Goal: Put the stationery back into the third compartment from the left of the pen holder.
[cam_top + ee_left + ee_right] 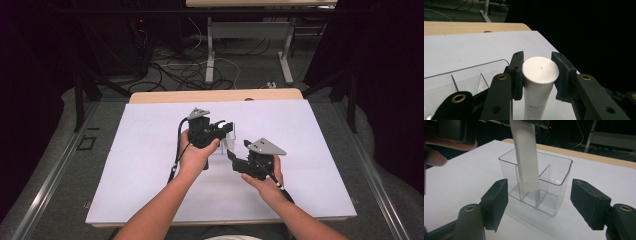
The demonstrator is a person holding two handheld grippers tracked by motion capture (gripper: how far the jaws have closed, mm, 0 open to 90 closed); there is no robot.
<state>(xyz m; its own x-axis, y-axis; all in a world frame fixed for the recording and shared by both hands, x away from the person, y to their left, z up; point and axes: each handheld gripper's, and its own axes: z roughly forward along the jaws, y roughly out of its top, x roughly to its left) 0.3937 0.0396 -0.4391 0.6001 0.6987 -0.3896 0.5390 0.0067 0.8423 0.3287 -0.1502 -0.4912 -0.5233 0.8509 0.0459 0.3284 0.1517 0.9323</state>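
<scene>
Two grippers at work: left gripper (537,75) clenched on white tube (537,82), cap uppermost, crimped end dipping into clear divided organizer (554,173) at table centre. Right gripper (539,205) spread wide, flanking organizer at six o'clock, not touching. Best lowered straight, kept upright, clear of partition, released only once seated.

We see a white rectangular sheet (150,165) covering a pale wooden table (215,95), with grey carpeted floor (60,165) around it. Beyond, tangled black and white cables (185,70) lie beneath a second table's grey metal legs (210,50), amid dark surroundings.
</scene>
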